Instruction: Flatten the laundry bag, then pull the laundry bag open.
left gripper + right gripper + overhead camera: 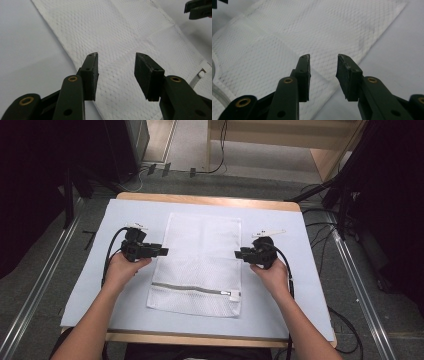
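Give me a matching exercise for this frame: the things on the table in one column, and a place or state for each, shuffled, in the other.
Things:
1. mesh laundry bag
2. zipper
3. left gripper
4. right gripper

Places or states:
A. jaws open, at the bag's right edge
B. lies flat in the middle of the table
C. jaws open, at the bag's left edge
D. runs across the bag near the edge closest to the person

Pairs: 1-B, 2-D, 3-C, 4-A
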Tool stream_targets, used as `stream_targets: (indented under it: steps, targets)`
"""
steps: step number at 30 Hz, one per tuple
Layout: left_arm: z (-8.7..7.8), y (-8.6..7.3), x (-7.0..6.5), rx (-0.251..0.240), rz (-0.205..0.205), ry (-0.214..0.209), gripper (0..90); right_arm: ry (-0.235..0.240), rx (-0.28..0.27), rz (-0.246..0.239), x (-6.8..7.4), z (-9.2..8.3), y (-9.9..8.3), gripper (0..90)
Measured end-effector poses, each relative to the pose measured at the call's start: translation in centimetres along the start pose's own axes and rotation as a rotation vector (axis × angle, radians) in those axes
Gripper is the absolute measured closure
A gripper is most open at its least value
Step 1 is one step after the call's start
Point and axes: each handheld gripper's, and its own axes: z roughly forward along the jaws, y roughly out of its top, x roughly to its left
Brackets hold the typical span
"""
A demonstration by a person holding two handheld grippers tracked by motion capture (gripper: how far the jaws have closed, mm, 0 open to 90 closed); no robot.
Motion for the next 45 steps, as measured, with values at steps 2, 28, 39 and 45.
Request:
stream_targets:
  steps: [2,28,39,45]
  targets:
    - [0.1,0.1,-0.2,0.008,0.011,-0.002,53.8,0.001,-0.004,-0.008,0.2,-0.2,-0.4,64.9]
    - [2.7,0.6,-4.5,0.053,0.156,-0.074,45.5,0.05,0.012,-0.012,3.5,-3.3,-5.3,71.8]
    - [3.5,0.3,-7.4,0.075,0.21,-0.114,45.4,0.073,0.058,-0.041,4.9,-2.9,-6.2,89.6]
    - [4.5,0.3,-8.7,0.096,0.235,-0.146,45.5,0.077,0.077,-0.04,5.1,-3.1,-7.0,90.0]
